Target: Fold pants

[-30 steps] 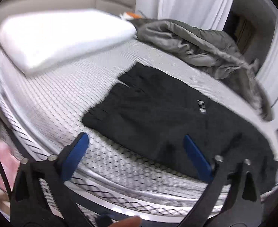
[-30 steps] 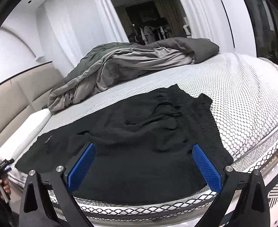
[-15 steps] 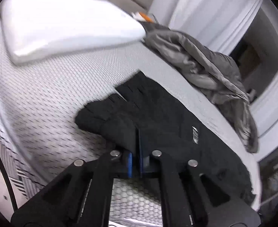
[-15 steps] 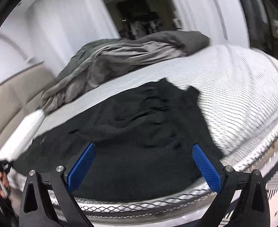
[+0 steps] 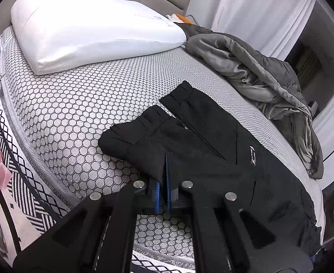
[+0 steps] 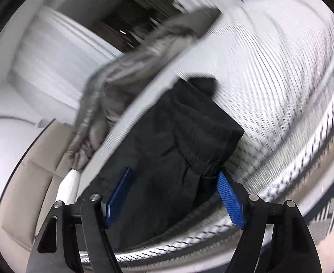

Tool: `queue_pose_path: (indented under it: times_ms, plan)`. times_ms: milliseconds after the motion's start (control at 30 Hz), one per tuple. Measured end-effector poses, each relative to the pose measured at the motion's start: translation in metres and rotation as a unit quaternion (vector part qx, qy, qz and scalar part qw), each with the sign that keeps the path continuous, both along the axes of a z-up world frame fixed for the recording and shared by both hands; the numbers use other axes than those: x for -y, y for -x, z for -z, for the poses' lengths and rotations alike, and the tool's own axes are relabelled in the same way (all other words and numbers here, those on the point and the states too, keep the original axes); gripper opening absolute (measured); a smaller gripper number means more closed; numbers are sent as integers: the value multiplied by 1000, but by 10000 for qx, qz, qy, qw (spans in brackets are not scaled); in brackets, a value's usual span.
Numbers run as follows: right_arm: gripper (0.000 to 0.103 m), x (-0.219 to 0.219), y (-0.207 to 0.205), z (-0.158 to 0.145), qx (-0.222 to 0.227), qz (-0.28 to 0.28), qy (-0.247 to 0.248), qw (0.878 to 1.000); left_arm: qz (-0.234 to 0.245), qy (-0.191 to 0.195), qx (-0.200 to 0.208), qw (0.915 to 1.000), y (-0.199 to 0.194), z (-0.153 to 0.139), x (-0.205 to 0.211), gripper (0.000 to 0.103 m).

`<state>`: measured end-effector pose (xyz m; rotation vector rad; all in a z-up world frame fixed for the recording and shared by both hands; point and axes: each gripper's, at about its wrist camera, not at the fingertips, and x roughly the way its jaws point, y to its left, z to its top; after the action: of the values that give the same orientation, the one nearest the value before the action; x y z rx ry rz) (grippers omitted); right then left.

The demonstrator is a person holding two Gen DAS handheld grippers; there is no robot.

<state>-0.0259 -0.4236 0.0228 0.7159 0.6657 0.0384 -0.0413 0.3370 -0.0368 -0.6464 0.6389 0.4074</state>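
Jaws of the left gripper (image 5: 164, 177) are pressed together on the near edge of one leg of the black pants (image 5: 212, 154), close to its cuff; the cloth is pinched between the blue pads. Jaws of the right gripper (image 6: 173, 195) stand spread and have just been closing, with the gathered waistband end of the pants (image 6: 178, 141) lying between them; the pads do not yet press on the fabric.

Location: the pants lie along the near edge of the bed (image 5: 71, 104), on its honeycomb-patterned mattress cover, both legs pointing toward the white pillow (image 5: 94, 31). A grey duvet (image 5: 269, 75) is heaped just beyond them.

Risks, as judged from this position:
- The left pinch looks shallow and may hold one layer only; on lifting, the lower layer would stay behind and the fold would come out skewed.
- The right wrist view is heavily blurred. If the jaws close while the hand is travelling, they may catch only a fold of waistband or miss it.
- The pants lie at the mattress edge; a slipped grip could let them slide off the bed.
- The far leg lies near the duvet and could drag against it.

Markings: a small white logo (image 5: 252, 155) sits on the pants near the pocket; its lettering is too small to read. Faint print on the pillow is likewise illegible.
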Motion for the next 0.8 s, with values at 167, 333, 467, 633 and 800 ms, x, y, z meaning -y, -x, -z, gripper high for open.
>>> queue_pose_path:
  times_ms: [167,333,467,633,800]
  plan:
    - [77,-6,-10,8,-187,-130,112,9997,20,-36,-69,10000,-7,2,0,2]
    - [22,3,-29,35,-931,215,188,9952,78,-33,1,10000,-8,-2,2,2]
    - [13,14,-7,25,-704,249,231,9969,219,-58,81,9997,4,-5,4,2]
    - [13,23,-4,43,-1000,341,-169,9943,225,-67,-384,9990,-7,12,3,0]
    - [13,15,11,-8,-92,405,-47,9991,187,-61,208,9996,-2,-18,6,0]
